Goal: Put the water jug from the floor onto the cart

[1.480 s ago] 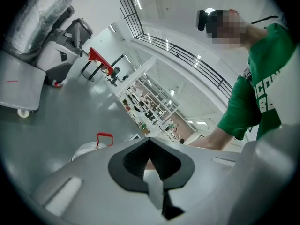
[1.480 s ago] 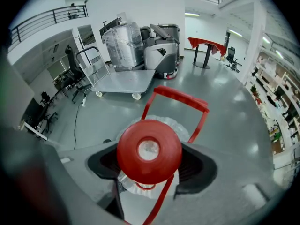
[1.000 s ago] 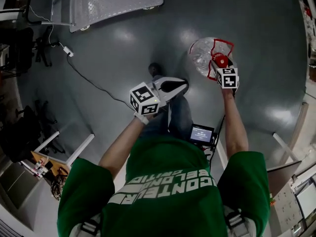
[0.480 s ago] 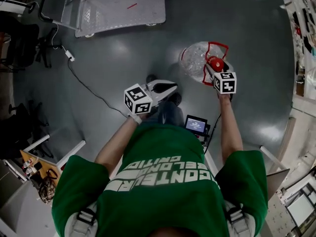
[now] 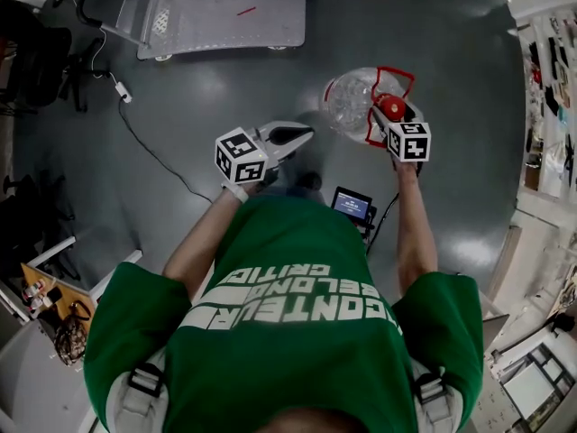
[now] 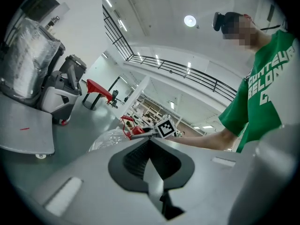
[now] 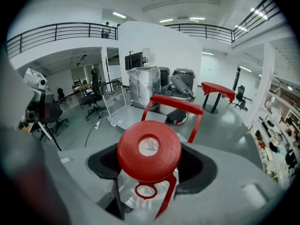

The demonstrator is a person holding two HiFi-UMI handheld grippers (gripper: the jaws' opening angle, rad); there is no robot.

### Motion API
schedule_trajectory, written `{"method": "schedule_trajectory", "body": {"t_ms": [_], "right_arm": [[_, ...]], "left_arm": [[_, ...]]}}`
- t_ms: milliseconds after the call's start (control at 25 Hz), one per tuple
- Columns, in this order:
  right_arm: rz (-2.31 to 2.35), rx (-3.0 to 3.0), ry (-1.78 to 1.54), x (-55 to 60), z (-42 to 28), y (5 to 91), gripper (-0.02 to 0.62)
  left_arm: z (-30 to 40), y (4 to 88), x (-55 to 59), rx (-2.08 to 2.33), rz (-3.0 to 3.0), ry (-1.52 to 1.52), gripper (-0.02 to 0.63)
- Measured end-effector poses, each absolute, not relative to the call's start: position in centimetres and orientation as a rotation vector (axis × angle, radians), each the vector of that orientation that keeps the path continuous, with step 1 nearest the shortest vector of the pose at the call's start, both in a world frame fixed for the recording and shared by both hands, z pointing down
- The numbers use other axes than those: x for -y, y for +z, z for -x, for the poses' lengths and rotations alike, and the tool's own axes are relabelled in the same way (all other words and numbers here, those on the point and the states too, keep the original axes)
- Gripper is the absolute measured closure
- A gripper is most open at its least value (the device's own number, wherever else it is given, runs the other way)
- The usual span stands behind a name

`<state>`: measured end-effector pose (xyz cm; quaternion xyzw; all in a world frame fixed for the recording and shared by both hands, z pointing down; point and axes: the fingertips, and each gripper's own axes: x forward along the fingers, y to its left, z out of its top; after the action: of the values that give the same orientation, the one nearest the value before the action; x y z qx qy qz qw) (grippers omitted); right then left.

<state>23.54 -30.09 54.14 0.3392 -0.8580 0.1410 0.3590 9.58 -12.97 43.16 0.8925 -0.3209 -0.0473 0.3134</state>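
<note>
Clamping water jug (image 5: 350,102) by its neck in right gripper (image 5: 389,113), with left gripper (image 5: 302,134) closed empty, cart (image 5: 225,12) far left.

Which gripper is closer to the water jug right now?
Right. The right gripper grips the water jug at its neck; the left gripper is apart, beside it.

The head view is dim and cool — the grey floor (image 5: 451,61) carries soft pale glare patches from lamps overhead, and the clear water jug (image 5: 350,102) glints. Its corners bend and darken. Both gripper views are brighter, with a round ceiling lamp (image 6: 190,20) and strip lights (image 7: 164,20) burnt white; railings bow, rims fall black, and the close grey foreground is soft.
</note>
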Motion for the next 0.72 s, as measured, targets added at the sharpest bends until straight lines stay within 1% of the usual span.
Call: {"method": "schedule_trajectory", "body": {"t_ms": [720], "right_arm": [[-0.863,2.173,0.343,35.9,-16.4,54.1,0.293]], "left_arm": [[3.7,44.6,17.4,0.99,-2.301,-0.16,0.597]]}}
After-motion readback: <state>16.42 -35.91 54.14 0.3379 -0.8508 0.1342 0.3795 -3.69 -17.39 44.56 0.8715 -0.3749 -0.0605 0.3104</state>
